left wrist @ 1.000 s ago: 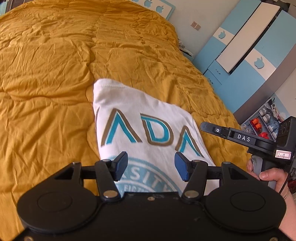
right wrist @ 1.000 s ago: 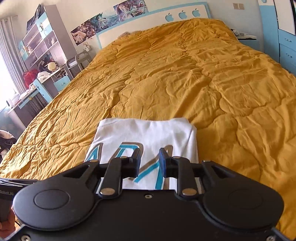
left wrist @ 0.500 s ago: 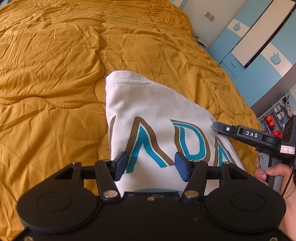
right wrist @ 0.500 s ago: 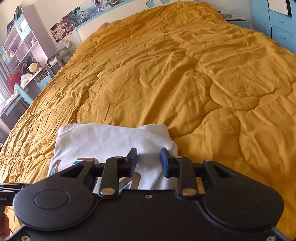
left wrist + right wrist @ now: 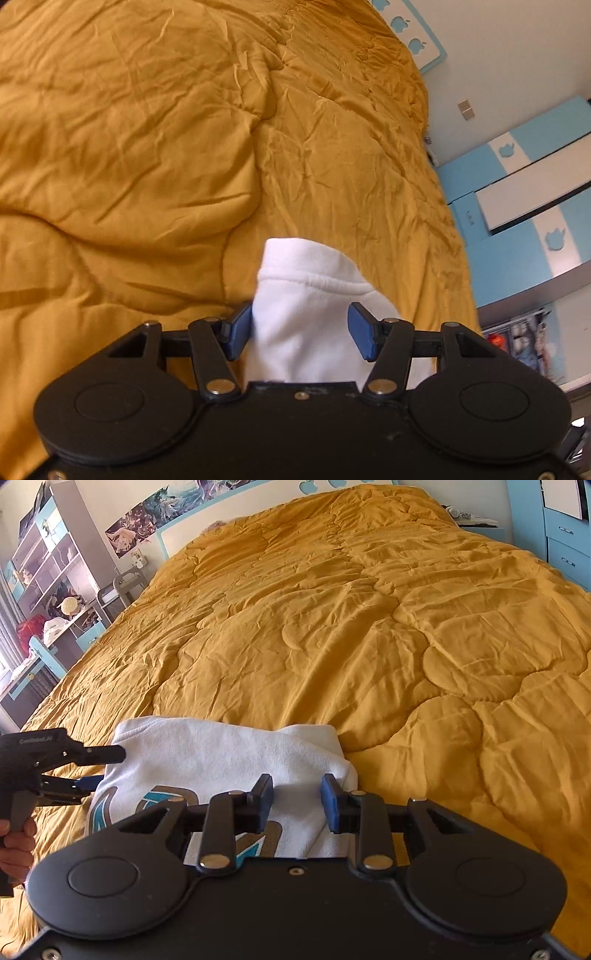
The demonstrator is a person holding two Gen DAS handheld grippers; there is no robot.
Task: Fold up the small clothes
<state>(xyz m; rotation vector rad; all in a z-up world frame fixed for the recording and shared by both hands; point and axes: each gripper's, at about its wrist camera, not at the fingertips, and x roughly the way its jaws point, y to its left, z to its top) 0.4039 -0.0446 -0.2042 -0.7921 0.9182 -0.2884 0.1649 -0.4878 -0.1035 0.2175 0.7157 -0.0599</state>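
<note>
- White cotton, a small printed top (image 5: 221, 760), lies partly folded at the near end of the bed, on the mustard quilt (image 5: 332, 627).
- Left gripper (image 5: 299, 328) has its jaws wide and closing around the top's left corner; the pads do not press yet, so I'd guess it wants that corner for the next fold.
- Right gripper (image 5: 297, 803) hovers over the right edge, jaws narrowly parted and empty, probably lined up to take it.

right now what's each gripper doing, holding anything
left gripper: jaws wide but closing, corner of the white shirt between them, not yet pinched.
right gripper: partly open over the shirt, holding nothing.
</note>
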